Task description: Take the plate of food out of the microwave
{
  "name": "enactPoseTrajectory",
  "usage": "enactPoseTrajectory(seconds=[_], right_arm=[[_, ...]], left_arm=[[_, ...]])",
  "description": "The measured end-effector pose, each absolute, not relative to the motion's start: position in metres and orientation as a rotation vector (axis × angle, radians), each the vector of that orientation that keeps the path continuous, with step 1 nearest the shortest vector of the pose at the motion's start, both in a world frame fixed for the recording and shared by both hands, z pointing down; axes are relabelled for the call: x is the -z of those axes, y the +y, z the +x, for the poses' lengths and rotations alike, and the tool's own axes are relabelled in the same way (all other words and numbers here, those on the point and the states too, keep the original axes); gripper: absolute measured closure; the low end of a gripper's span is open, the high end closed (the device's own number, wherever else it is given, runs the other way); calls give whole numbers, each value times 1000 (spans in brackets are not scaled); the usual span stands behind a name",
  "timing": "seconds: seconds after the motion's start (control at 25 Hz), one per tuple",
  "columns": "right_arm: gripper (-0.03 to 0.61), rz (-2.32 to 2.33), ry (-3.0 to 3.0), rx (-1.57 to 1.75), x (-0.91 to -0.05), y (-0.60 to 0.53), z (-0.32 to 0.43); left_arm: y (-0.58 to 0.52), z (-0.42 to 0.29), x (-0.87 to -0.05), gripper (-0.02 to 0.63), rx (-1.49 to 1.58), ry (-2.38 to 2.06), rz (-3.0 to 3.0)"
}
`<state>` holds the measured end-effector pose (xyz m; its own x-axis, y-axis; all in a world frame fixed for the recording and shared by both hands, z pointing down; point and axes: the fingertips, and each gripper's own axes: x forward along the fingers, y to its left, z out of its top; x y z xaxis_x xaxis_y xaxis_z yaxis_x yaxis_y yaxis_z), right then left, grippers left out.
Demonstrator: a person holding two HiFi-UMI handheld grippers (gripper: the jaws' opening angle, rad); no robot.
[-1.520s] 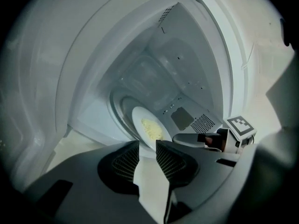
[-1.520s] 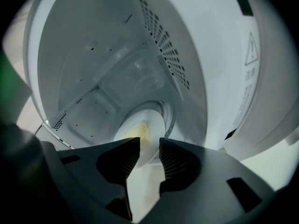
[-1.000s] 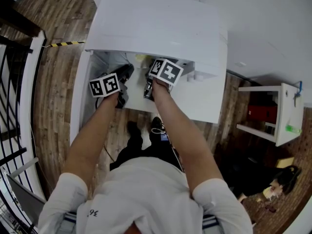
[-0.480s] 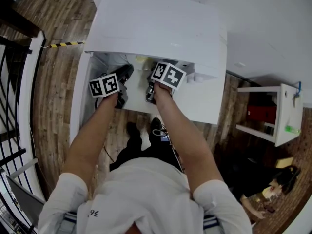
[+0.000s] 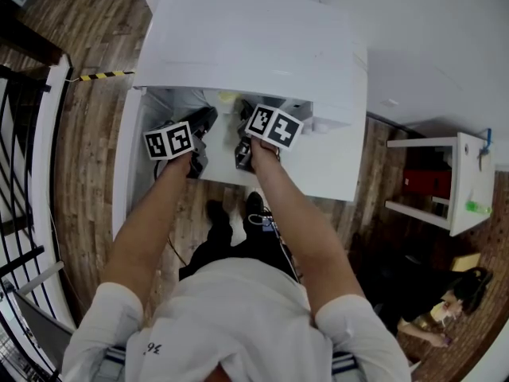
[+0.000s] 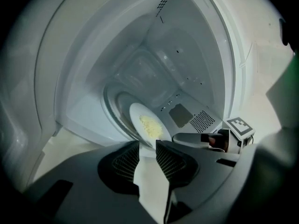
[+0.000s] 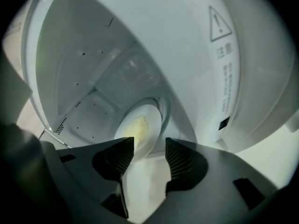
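Inside the microwave (image 5: 254, 46), the plate (image 6: 136, 115) of food (image 6: 150, 126) sits on the turntable (image 6: 111, 107). The left gripper (image 6: 147, 154) pinches its near rim. The right gripper (image 7: 149, 154), jaws just opened, straddles the rim without pressing. Pulled from one side only, the plate could tilt and spill.

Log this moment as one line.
plate: in microwave | left gripper: jaws narrow at rim, grip unclear | right gripper: jaws just opened, rim between tips, unpinched
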<state>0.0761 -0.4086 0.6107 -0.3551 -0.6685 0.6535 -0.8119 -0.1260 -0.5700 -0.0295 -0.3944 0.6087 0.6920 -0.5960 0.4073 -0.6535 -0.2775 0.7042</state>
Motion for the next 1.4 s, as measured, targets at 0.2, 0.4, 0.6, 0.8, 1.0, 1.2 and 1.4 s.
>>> enactPoseTrajectory(seconds=[0.2, 0.4, 0.6, 0.8, 1.0, 1.2, 1.4], right_arm=[[387, 1721, -1858, -1517, -622, -414, 76], [477, 1707, -1857, -1454, -621, -413, 78], [507, 1690, -1916, -1466, -613, -412, 79], [526, 1681, -1949, -1527, -606, -408, 84], [530, 1678, -1948, -1621, -606, -404, 89], [535, 1665, -1963, -1658, -604, -401, 93], [537, 1637, -1982, -1667, -601, -395, 91]], left_arm=[[-387, -25, -610, 520, -93, -949, 1973], [-386, -24, -609, 520, -97, -944, 1977], [-391, -28, -608, 520, -79, -950, 1971], [-392, -29, -609, 520, -66, -944, 1965], [-393, -31, -613, 520, -47, -937, 1951], [-393, -28, -615, 520, -31, -902, 1944], [-392, -25, -615, 520, 9, -881, 1931]])
